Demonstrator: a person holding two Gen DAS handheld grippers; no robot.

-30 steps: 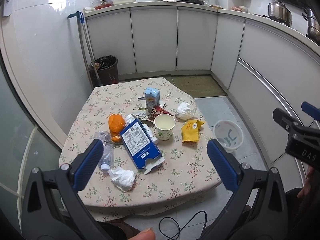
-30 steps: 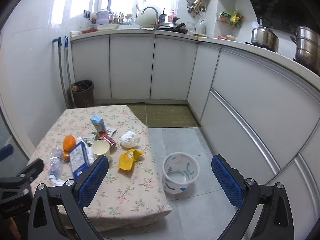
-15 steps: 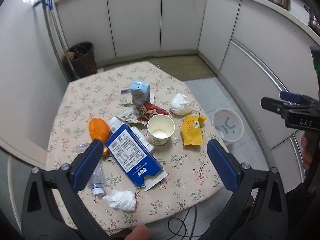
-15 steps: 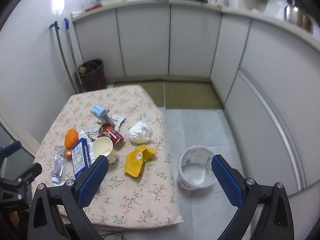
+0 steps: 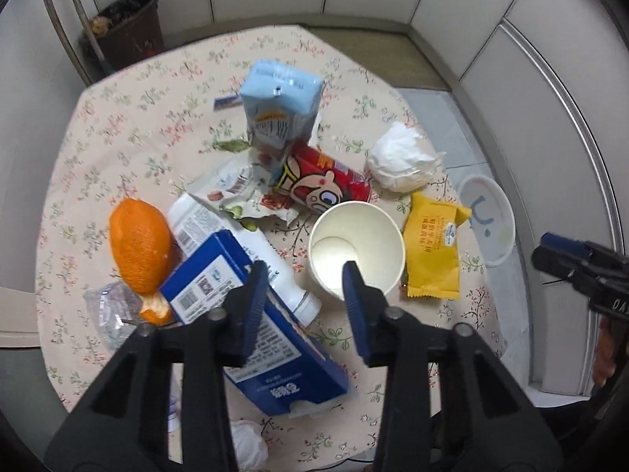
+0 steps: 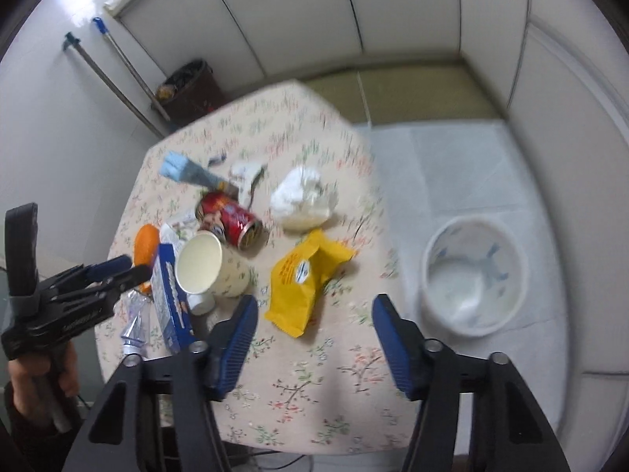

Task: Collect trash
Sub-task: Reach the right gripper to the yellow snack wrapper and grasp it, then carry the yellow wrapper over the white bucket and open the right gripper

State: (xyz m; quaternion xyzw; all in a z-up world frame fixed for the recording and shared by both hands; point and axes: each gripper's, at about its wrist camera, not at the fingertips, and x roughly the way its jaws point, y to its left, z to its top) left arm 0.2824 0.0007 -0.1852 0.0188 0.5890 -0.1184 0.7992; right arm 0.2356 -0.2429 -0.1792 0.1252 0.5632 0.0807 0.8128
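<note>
Trash lies on the flowered table [image 5: 129, 118]: a paper cup [image 5: 355, 249], a yellow packet [image 5: 432, 249], a red can [image 5: 324, 185], a light blue carton [image 5: 281, 108], a dark blue box [image 5: 251, 326], orange peel [image 5: 139, 247] and a white tissue wad [image 5: 401, 157]. My left gripper [image 5: 304, 281] is open, just above the near side of the cup and the white bottle [image 5: 251, 251]. My right gripper [image 6: 314, 316] is open above the table's front, near the yellow packet [image 6: 306, 279]. The white waste bin [image 6: 473, 275] stands on the floor right of the table.
A dark bin [image 5: 124, 27] and broom handles [image 6: 118, 74] stand in the far left corner. White cabinets [image 6: 354, 11] curve around the back and right. A crushed plastic bottle [image 5: 110, 310] and another tissue [image 5: 245, 444] lie near the table's front left edge.
Both grippers have dropped toward the table and tilted down. The left jaws have narrowed and now sit by the paper cup. The right gripper has come close over the yellow packet.
</note>
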